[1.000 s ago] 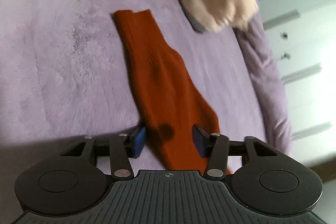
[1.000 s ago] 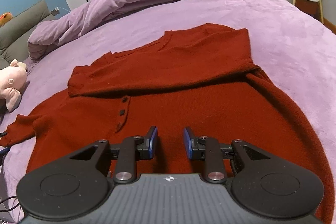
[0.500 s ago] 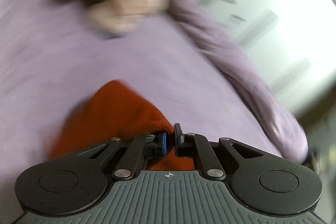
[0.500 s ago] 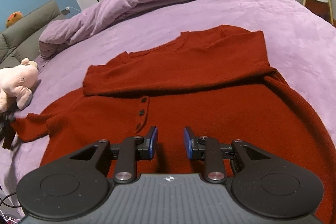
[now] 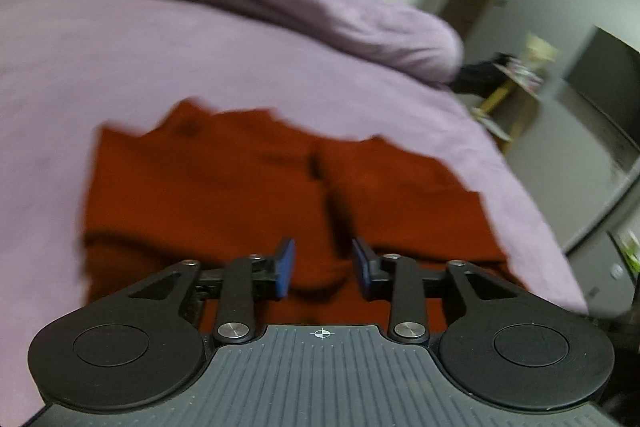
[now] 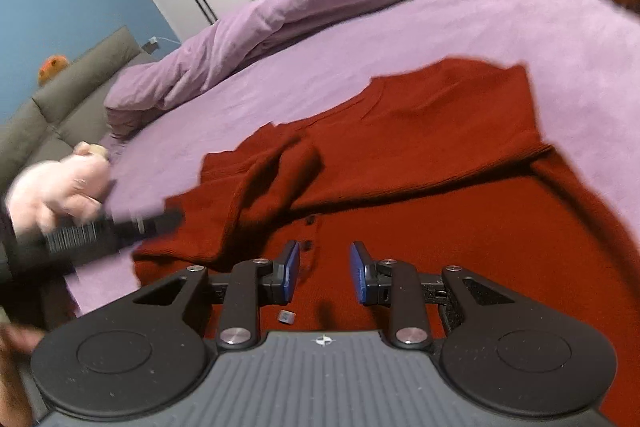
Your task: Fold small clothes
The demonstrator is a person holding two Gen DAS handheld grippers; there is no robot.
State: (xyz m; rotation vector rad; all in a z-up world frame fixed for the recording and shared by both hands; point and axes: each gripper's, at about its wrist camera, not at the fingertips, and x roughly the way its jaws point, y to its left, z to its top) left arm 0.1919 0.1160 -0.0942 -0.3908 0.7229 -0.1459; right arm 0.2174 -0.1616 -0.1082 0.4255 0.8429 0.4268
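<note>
Lying flat mid-bed on a lilac plush bedspread, a rust-red knitted button cardigan has both sleeves laid across its chest, ready for folding, while the left gripper and right gripper hover above it, jaws apart and empty.

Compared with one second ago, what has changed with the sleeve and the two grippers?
The left gripper closed on the left sleeve out on the bed, carried it in over the cardigan and has opened again; the sleeve now lies folded across the front. The right gripper stayed open above the cardigan. The right sleeve stayed folded across the chest.
</note>
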